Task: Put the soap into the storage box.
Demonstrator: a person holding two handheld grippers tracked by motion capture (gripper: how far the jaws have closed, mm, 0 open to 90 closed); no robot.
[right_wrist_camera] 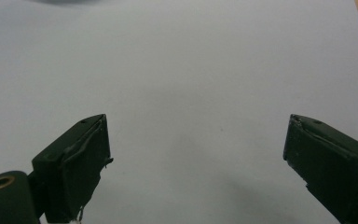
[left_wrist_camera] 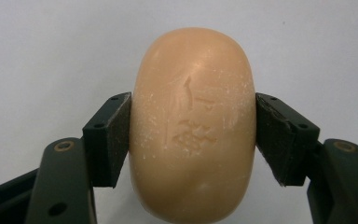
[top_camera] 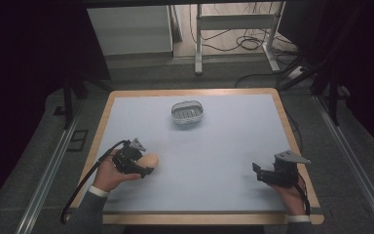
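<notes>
Left fingers (left_wrist_camera: 107, 140): you have them clamped on the two long sides of the soap bar (left_wrist_camera: 192, 126), one pad on each flank, about midway along it.
Left gripper (top_camera: 143, 165): it sits at the near-left of the surface (top_camera: 224, 146), with the soap poking out ahead of your hand.
Right gripper (right_wrist_camera: 196, 163): your fingers there stand wide apart with nothing between them, resting at the near-right, well apart from the soap.
Step in hand: as I judge it, you are carrying the bar toward the soap dish (top_camera: 187, 112), which stands at the far middle of the surface.
Doing it well: keep the squeeze steady and the bar level; soap is slick and rounded, so a tilt could let it slide out. Bring it over the dish's hollow before you loosen.
Soap look: peach-coloured, oval, smooth, with a stamped emblem on its face and pale scuff flecks.
Dish look: pale, oval, ridged inside, apparently empty.
</notes>
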